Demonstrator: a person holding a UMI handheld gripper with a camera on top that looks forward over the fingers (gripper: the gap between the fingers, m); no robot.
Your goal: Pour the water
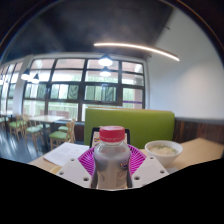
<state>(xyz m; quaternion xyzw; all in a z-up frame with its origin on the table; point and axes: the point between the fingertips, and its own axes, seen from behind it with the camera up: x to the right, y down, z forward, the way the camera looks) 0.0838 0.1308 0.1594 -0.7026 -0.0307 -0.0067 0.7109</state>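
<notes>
A clear plastic water bottle (pixel 111 160) with a red cap (pixel 112 133) stands upright between my fingers. My gripper (pixel 112 166) is shut on the bottle, with the magenta pads (pixel 88 160) pressing against its sides. Just beyond the right finger, a white bowl (pixel 163 151) sits on the light wooden table (pixel 195 152). The bottle's lower part is hidden from view.
A sheet of white paper (pixel 66 153) lies on the table beyond the left finger. A green bench back (pixel 140 126) stands behind the table. More tables and chairs (pixel 35 124) and large windows (pixel 80 88) fill the room to the left.
</notes>
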